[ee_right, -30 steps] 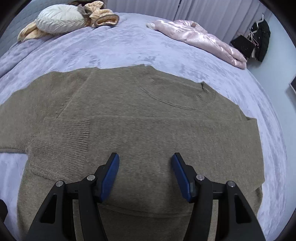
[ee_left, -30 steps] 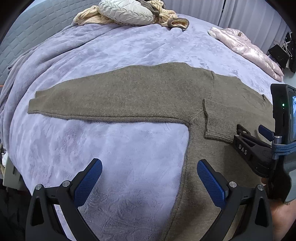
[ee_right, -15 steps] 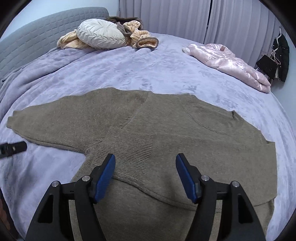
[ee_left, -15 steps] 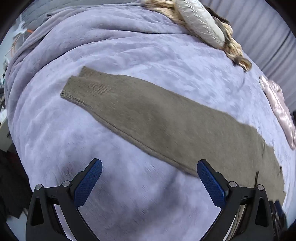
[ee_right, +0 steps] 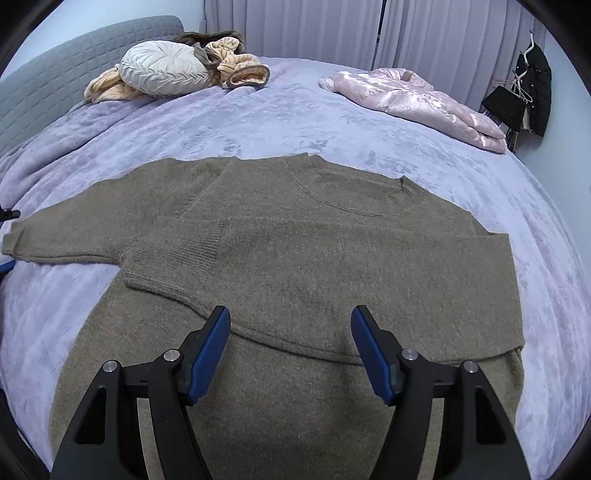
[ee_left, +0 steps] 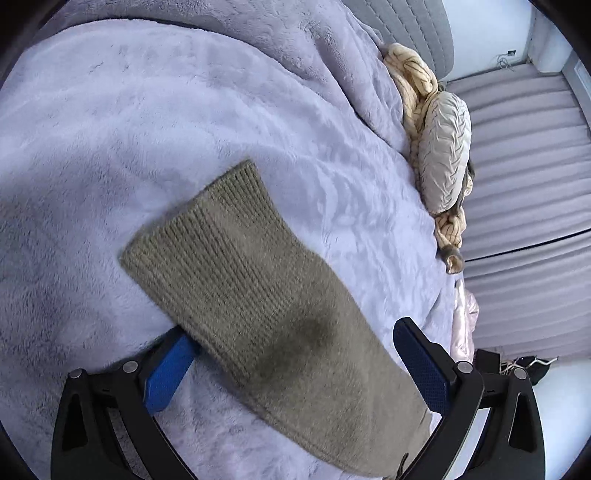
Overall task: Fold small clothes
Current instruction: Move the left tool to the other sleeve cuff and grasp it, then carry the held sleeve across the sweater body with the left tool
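Olive knit sweater [ee_right: 314,258] lies flat on the lilac blanket [ee_right: 258,122] covering the bed. One sleeve is already folded across the chest, its ribbed cuff [ee_right: 173,258] resting on the body near the other armpit. The other sleeve [ee_right: 74,232] sticks straight out to the side on the blanket.

My left gripper [ee_left: 295,365] is at that outstretched sleeve's end. Jaws are wide apart, the sleeve [ee_left: 258,295] runs between them, and the ribbed cuff [ee_left: 207,229] points away from the camera. One blue pad [ee_left: 168,373] sits partly tucked under the sleeve edge, pressed into the blanket; the other pad [ee_left: 421,362] stands clear above the fabric. Not clamped, so the sleeve is not gripped. A dark shadow patch sits on the sleeve between the jaws.

My right gripper [ee_right: 291,354] hangs over the sweater's lower body. Jaws are apart, nothing is between the pads, and I see no contact with the knit. The folded sleeve's lower edge runs just ahead of the fingertips.

At the head of the bed there's a round pleated cushion [ee_right: 166,68] on a cream chunky knit throw [ee_right: 236,66], against the grey quilted headboard [ee_right: 44,85]. A pink shiny jacket [ee_right: 413,99] lies on the far side of the blanket, well apart from the sweater. Dark clothes [ee_right: 532,92] hang by the wall, with curtains [ee_right: 314,26] behind.
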`<state>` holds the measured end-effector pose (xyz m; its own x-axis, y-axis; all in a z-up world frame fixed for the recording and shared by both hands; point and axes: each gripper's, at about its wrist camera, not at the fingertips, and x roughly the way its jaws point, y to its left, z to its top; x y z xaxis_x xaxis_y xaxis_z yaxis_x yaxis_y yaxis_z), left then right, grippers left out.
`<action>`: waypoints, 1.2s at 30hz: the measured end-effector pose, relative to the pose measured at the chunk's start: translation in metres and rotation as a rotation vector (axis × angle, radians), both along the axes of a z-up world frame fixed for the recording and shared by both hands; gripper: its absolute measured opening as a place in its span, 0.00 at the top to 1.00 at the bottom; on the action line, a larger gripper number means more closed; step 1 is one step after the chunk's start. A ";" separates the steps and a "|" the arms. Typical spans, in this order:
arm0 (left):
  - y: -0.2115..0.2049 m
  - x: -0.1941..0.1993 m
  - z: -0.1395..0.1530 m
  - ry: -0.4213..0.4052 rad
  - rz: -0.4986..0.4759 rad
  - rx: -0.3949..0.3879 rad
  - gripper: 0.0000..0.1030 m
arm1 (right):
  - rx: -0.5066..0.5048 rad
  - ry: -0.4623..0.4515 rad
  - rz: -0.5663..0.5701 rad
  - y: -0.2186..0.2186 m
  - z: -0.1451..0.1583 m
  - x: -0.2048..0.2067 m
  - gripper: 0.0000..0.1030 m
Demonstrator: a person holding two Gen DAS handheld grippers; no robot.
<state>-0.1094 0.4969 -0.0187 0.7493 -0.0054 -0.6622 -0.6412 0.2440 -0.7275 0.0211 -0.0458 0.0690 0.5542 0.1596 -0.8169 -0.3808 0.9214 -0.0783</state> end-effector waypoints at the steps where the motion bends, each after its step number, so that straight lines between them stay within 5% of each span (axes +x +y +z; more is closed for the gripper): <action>1: 0.000 0.004 0.002 -0.007 -0.004 0.012 0.00 | -0.005 0.002 -0.003 -0.001 -0.001 -0.001 0.31; 3: -0.002 0.013 0.007 -0.002 -0.020 0.047 0.00 | -0.014 0.012 -0.009 -0.002 -0.006 -0.002 0.30; 5: -0.006 0.019 0.011 0.002 -0.041 0.091 0.19 | -0.023 0.028 -0.014 -0.002 -0.010 -0.002 0.30; 6: -0.008 0.025 0.010 0.016 -0.066 0.094 0.60 | -0.029 0.034 -0.013 0.000 -0.011 -0.001 0.30; 7: -0.008 0.031 0.004 0.035 -0.098 0.065 0.88 | -0.034 0.034 -0.012 0.002 -0.012 -0.002 0.30; 13: -0.020 0.017 0.010 0.058 -0.084 0.086 0.93 | -0.017 0.054 0.043 0.031 -0.001 0.007 0.30; 25: -0.089 0.023 0.100 0.149 -0.207 0.422 0.93 | 0.098 0.185 0.125 0.120 0.000 0.022 0.30; 36: -0.205 0.079 0.161 0.132 -0.439 0.571 0.93 | 0.005 0.057 0.069 0.089 0.018 0.021 0.30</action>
